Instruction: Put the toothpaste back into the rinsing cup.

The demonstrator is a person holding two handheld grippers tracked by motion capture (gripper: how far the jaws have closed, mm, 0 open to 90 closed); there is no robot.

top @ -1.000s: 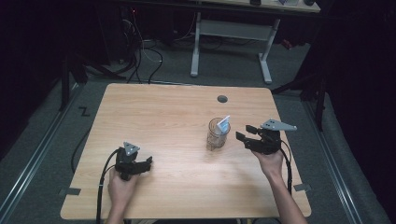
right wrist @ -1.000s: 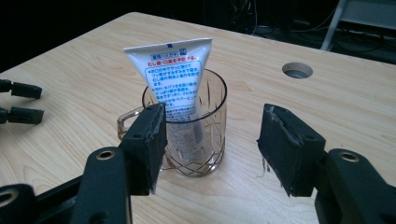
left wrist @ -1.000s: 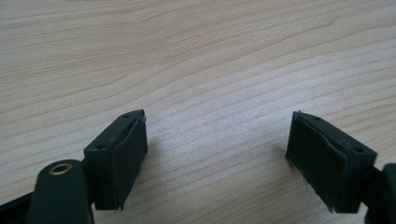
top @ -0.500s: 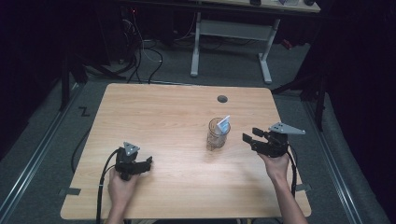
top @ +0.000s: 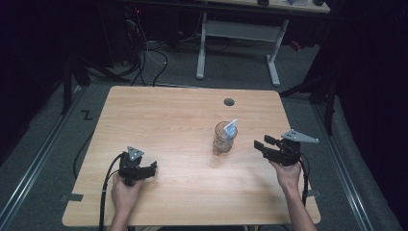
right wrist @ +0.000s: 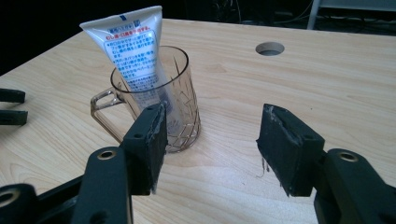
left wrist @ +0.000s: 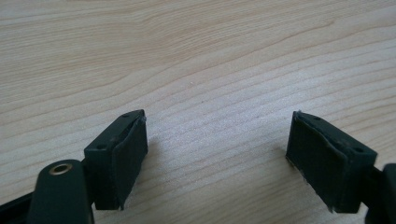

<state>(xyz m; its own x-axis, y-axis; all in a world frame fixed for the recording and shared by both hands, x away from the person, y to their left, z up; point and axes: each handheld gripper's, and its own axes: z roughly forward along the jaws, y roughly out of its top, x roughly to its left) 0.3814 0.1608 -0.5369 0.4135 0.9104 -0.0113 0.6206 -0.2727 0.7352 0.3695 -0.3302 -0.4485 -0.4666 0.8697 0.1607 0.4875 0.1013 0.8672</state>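
Observation:
A clear glass mug stands right of the table's middle, and a white tube leans upright inside it. In the right gripper view the mug and the tube sit ahead and to the left of the jaws, apart from them. My right gripper hovers a short way right of the mug, pointing at it, open and holding nothing. My left gripper rests low at the table's near left, open, with bare wood between its pads.
The wooden table has a round cable hole behind the mug. The left gripper's jaws show at the far left of the right gripper view. A desk frame and cables stand on the floor beyond.
My right gripper has drawn a little to the right and toward the near edge, away from the mug, jaws still wide. The left gripper and the mug have not moved.

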